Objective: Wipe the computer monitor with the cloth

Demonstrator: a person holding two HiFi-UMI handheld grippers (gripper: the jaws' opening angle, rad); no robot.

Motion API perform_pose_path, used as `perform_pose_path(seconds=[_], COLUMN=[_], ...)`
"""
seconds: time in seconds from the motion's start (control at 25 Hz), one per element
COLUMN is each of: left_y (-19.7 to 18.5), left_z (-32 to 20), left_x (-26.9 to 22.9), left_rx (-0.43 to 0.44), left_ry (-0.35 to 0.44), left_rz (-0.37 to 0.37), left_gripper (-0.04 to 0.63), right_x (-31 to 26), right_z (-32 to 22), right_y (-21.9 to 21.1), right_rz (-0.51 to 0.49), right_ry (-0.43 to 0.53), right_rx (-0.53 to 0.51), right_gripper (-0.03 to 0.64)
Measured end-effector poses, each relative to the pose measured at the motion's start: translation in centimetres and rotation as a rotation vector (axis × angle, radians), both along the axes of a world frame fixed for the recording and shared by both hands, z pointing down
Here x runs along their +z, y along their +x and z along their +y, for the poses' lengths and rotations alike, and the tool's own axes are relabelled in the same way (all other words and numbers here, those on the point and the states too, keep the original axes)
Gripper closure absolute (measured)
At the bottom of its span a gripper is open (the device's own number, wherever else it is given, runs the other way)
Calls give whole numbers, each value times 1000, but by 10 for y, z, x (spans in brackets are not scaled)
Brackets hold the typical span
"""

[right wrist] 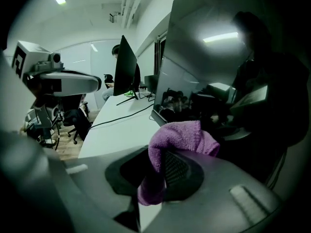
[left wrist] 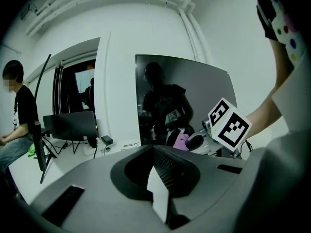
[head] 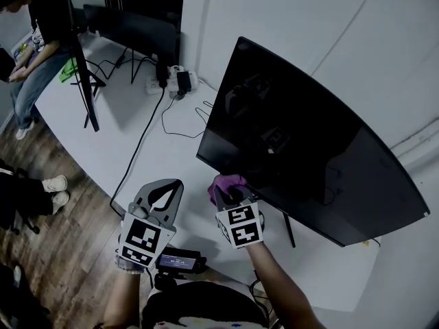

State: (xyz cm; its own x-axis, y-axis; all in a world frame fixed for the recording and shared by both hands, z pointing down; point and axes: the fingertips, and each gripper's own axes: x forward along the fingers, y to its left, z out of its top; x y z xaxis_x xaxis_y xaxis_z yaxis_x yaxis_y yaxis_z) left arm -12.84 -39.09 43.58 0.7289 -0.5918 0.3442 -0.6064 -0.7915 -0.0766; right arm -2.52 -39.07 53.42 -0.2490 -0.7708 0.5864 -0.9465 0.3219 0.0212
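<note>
Head view: curved dark monitor (head: 309,149) on a stand on white desk (head: 158,163), screen tilted toward the camera. Right gripper (head: 230,192) at the screen's lower left corner, jaws closed on purple cloth (head: 225,182); cloth at the screen's bottom edge, contact not discernible. Left gripper (head: 167,188) just left of the right one, over the desk's near edge, apart from monitor and cloth. Black cable (head: 137,149) across the desk to power strip (head: 171,82) at the wall. Two further screens (head: 130,27) at the desk's far end, with seated person (head: 34,40) beside them. Wood floor (head: 48,245) at left. Left gripper view: jaws pressed together, nothing between them. Monitor (left wrist: 204,91) ahead, dark, with reflections of a figure. Right gripper's marker cube (left wrist: 228,125) at right, cloth (left wrist: 181,141) in front of it, at the screen's lower edge. Right gripper view: jaws pinching the cloth (right wrist: 180,137), one fold bunched above the tips, a tail hanging down between them. Monitor (right wrist: 218,72) close ahead at right, desk (right wrist: 121,125) running away at left, left gripper (right wrist: 58,81) at far left.
</note>
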Motion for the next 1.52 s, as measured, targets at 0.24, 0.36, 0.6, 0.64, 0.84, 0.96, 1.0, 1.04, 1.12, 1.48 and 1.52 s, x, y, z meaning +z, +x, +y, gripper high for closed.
perform_pose_path(seconds=[0.24,0.36,0.6,0.64,0.84,0.96,1.0,1.04,1.12,1.48,1.52], left_y=[-15,-22,-38,-41,-53,-58,-59,-61,-63,-58,-57], left_z=[-8,-10,-14,-15,-18,-18,-19,-19,-20,-22,-22], left_x=[1,3,5,6,7,7,7,8,8,8,8], left_rx=[-38,-57,-88,-94,-120,-134,-138,-141,-146,-137,-136], left_ry=[0,-2,-8,-9,-11,-9,-9,-8,-8,-7,-8], left_rz=[-6,-10,-16,-16,-17,-15,-15,-15,-16,-7,-6], left_gripper=[589,589,589,589,589,589,589,589,589,589,589], right_x=[-3,-5,-8,-9,-15,-19,-20,-21,-22,-16,-16], right_z=[-26,-39,-61,-64,-77,-83,-85,-86,-89,-95,-95], right_y=[-30,-44,-71,-75,-98,-108,-111,-115,-120,-101,-97], right_rz=[3,9,10,10,9,24,24,24,29,22,20], right_ry=[15,27,25,24,28,35,39,41,35,-2,-2], right_rx=[-65,-98,-144,-151,-198,-231,-240,-248,-261,-205,-194], right_gripper=[546,546,546,546,546,546,546,547,546,546,546])
